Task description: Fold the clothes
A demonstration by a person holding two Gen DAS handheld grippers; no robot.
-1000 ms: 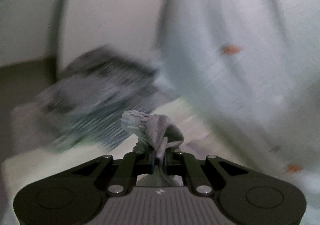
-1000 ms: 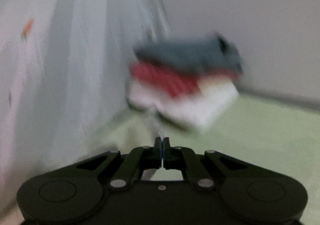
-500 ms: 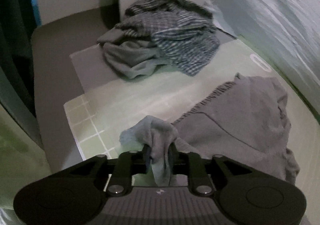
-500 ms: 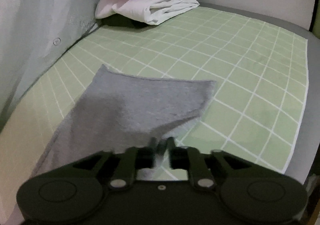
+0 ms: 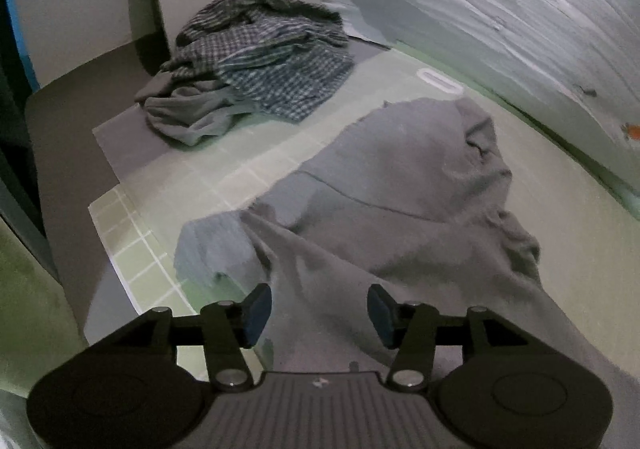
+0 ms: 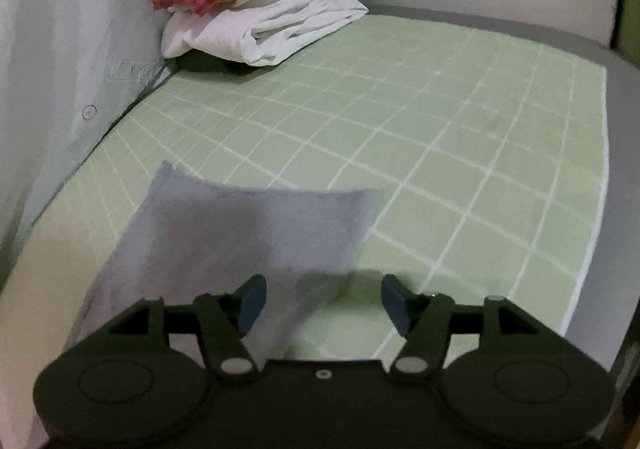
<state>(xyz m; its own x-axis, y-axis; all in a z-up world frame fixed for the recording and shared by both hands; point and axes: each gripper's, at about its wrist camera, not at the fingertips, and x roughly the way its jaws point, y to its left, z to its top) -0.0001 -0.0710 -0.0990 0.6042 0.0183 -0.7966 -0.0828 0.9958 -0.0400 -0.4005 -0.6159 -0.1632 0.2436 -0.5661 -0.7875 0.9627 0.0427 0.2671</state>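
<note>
A grey garment [image 5: 392, 185] lies spread on the green checked mat [image 5: 192, 177], rumpled along its right side. My left gripper [image 5: 318, 315] hovers open just above its near edge, nothing between the fingers. In the right wrist view the same grey garment [image 6: 240, 225] lies flat with a straight far hem on the mat [image 6: 440, 137]. My right gripper [image 6: 324, 303] is open over the cloth's near right corner, its left finger above the fabric and its right finger above bare mat.
A heap of unfolded checked and grey clothes [image 5: 252, 61] sits at the mat's far left. A stack of folded clothes [image 6: 264, 9], grey, red, cream and white, stands at the far corner. A pale curtain [image 5: 520, 17] hangs along the mat's side.
Both grippers were shut on the grey garment and have let it go; their jaws now stand wide apart. The garment has dropped flat onto the mat.
</note>
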